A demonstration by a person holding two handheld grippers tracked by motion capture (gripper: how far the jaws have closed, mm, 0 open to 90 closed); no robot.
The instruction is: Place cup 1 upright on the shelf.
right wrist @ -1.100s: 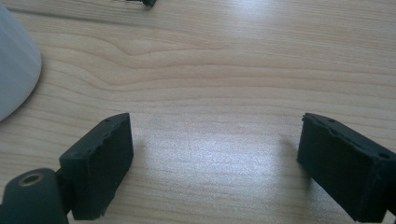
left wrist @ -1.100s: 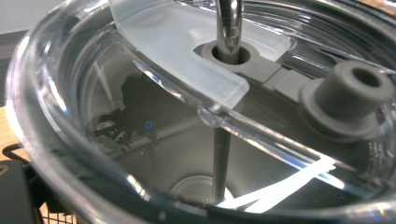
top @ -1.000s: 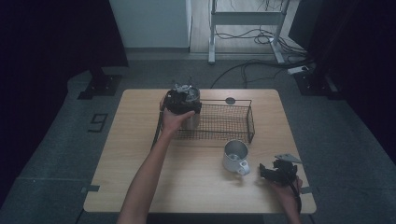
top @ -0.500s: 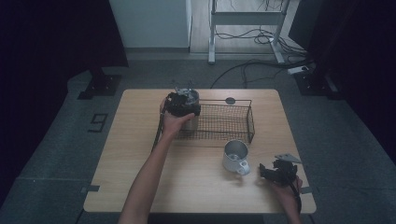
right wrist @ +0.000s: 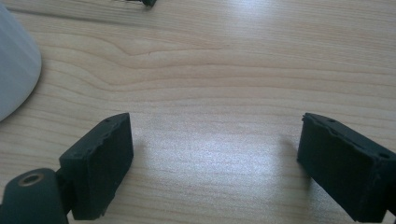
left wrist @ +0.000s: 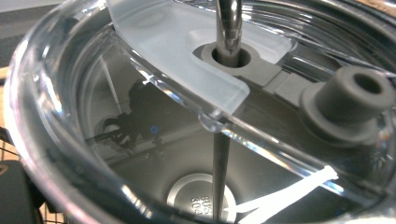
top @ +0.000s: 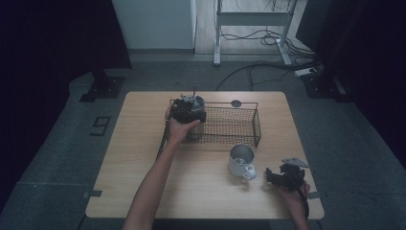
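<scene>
One wire basket (top: 230,127) is sitting on the table; one lidded tumbler (left wrist: 140,154) with one straw (left wrist: 228,28); one white mug (top: 241,161); two grippers.

The high view is dim and soft, its left and right edges sinking into black. Glare streaks the clear plastic lid (left wrist: 140,70). The pale wooden table (right wrist: 224,60) shows a broad sheen.

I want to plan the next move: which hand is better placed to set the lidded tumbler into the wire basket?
Left. Its tongs are at the lidded tumbler over the wire basket's left end. The right tongs stand open near the table, beside the mug.
</scene>
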